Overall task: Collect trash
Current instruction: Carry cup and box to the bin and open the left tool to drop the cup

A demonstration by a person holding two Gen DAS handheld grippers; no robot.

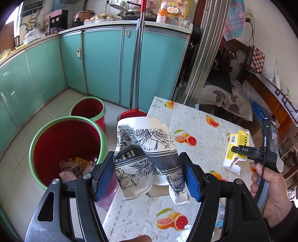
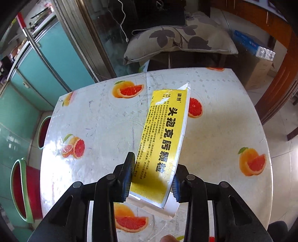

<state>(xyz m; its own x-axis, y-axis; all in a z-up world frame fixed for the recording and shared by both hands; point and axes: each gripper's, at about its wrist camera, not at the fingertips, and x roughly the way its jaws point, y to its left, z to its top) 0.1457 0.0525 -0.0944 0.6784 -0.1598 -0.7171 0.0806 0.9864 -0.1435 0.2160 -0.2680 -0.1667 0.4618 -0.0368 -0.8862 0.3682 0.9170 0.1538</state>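
While our left gripper [image 1: 149, 175] clamps its blue pads against a crushed paper cup [image 1: 147, 156] over the table [image 1: 201, 130] edge, a red bin [image 1: 67, 149] holding trash stands beside. Turning to the right wrist view, our right gripper [image 2: 152, 182] pinches a yellow box [image 2: 162, 147] above the tabletop.

A home kitchen opening onto a living area. Turquoise cabinets [image 1: 100, 65] carry a counter crowded with a rice cooker [image 1: 82, 16], pans and packaged food; a mop [image 1: 136, 61] leans against them. A fruit-print table [image 2: 104, 119] stands beside a leaf-patterned cushion [image 2: 178, 37].
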